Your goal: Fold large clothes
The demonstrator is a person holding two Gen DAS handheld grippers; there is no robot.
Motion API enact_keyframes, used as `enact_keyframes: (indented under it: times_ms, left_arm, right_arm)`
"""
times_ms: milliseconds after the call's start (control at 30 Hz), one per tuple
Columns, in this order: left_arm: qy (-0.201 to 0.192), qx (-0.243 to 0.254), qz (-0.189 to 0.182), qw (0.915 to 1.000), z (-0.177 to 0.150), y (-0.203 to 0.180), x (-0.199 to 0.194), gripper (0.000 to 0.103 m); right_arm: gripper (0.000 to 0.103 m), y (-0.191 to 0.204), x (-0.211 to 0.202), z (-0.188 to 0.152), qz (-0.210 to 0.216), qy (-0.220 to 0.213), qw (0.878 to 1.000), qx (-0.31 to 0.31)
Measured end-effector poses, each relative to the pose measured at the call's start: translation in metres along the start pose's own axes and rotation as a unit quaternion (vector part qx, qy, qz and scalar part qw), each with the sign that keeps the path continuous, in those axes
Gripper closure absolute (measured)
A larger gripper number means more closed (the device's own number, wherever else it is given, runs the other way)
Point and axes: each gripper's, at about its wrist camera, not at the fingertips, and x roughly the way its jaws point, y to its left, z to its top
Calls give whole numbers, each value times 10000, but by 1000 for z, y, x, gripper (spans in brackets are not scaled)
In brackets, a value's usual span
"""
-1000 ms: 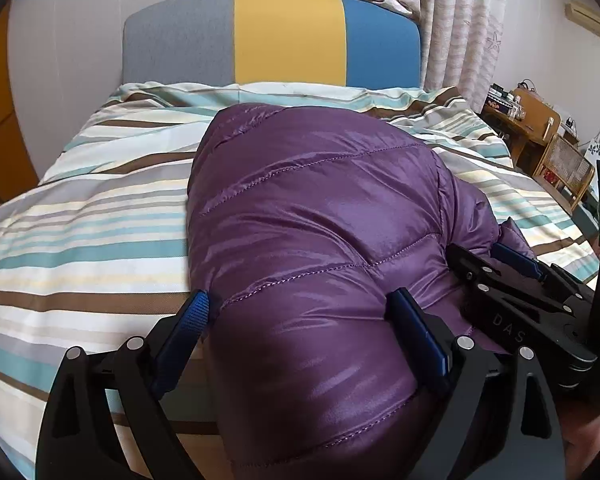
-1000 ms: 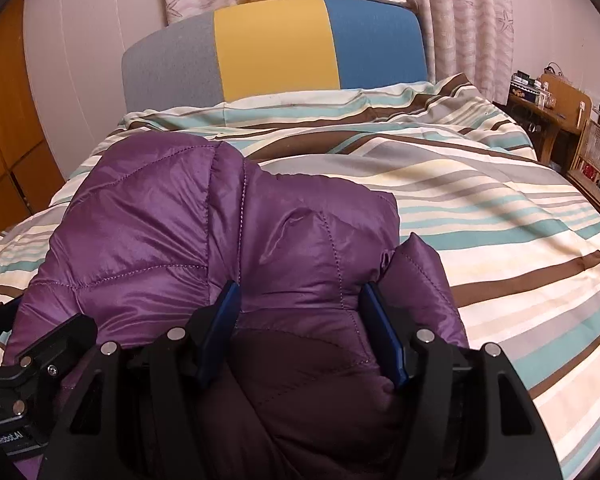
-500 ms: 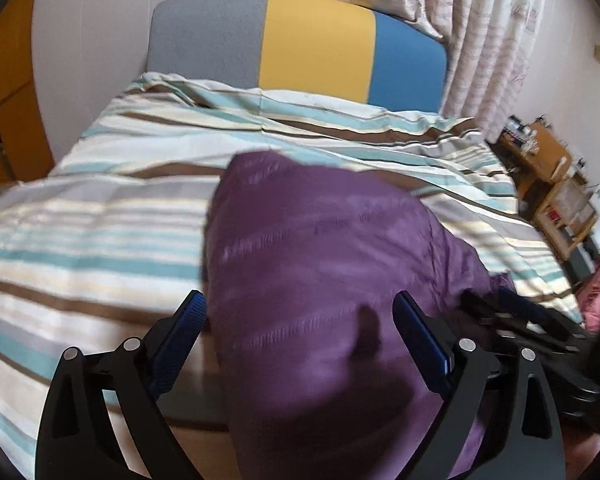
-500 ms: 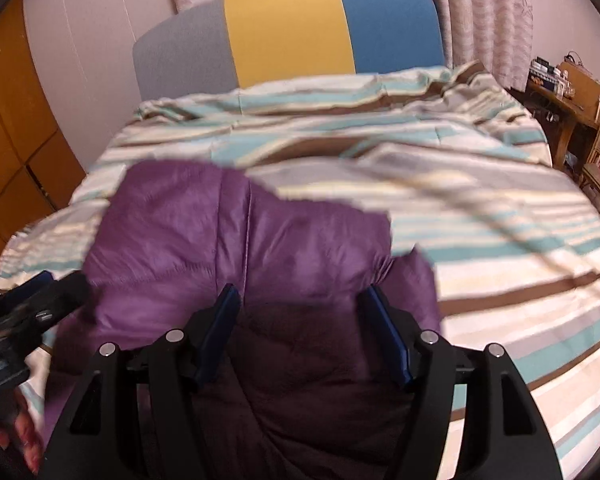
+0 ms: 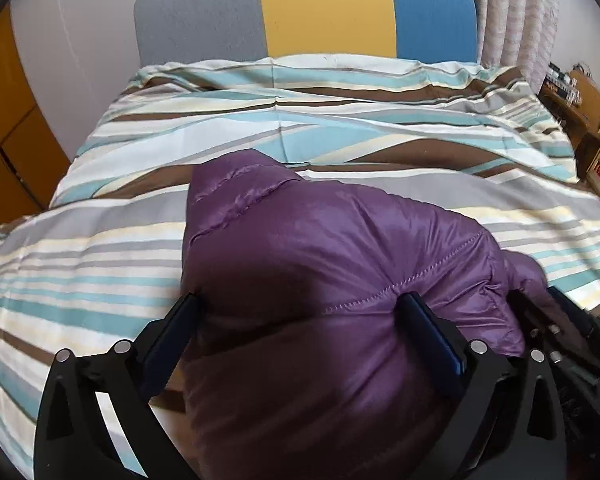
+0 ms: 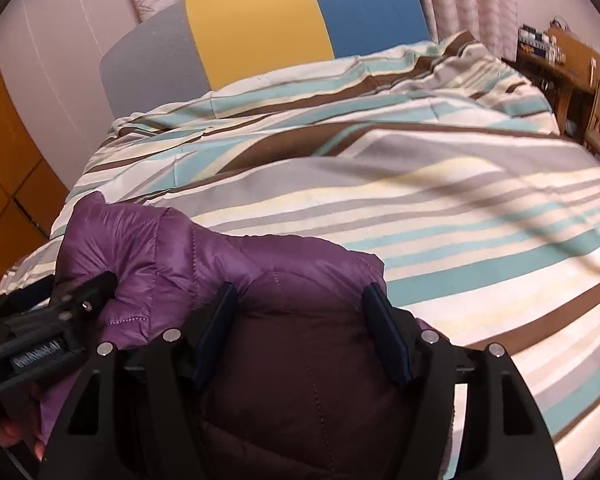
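- The purple puffer jacket (image 5: pixel 340 280) is bunched at the near edge of the striped bed (image 5: pixel 100 264), bulging up between the fingers of both claws.
- Its long axis cannot be told from the bundle; in the left wrist view a stitched corner of it points away toward the headboard (image 5: pixel 324 8).
- The left claw (image 5: pixel 300 320) stands wide apart, its blue pads pressed against the jacket's sides.
- The right claw (image 6: pixel 300 320) is also spread, straddling a darker fold of the jacket; whether either truly grips is unclear.
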Motion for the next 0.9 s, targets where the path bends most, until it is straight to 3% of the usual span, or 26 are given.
enact_keyframes:
  times_ms: [233, 433, 567, 667, 733, 900]
  left_arm:
    - [-99, 86, 142, 9998, -5, -5, 16, 3]
    - [-211, 169, 112, 9996, -12, -7, -2, 3]
    - [-448, 216, -347, 9982, -33, -10, -40, 3]
    - [-706, 298, -707, 9946, -59, -12, -70, 3]
    - [-865, 396, -755, 9926, -74, -13, -82, 3]
    - [-1023, 417, -913, 9897, -106, -9, -104, 3]
  right_arm:
    - [33, 1, 16, -2, -147, -69, 9999, -23]
    - [32, 2, 15, -5, -207, -185, 9996, -67]
    - [30, 0, 9, -7, -142, -317, 9994, -25]
    - [27, -1, -5, -12, -18, -647, 9979, -6]
    - [22, -4, -22, -18, 120, -918, 9957, 20]
    - [22, -4, -64, -47, 212, -1024, 9943, -203]
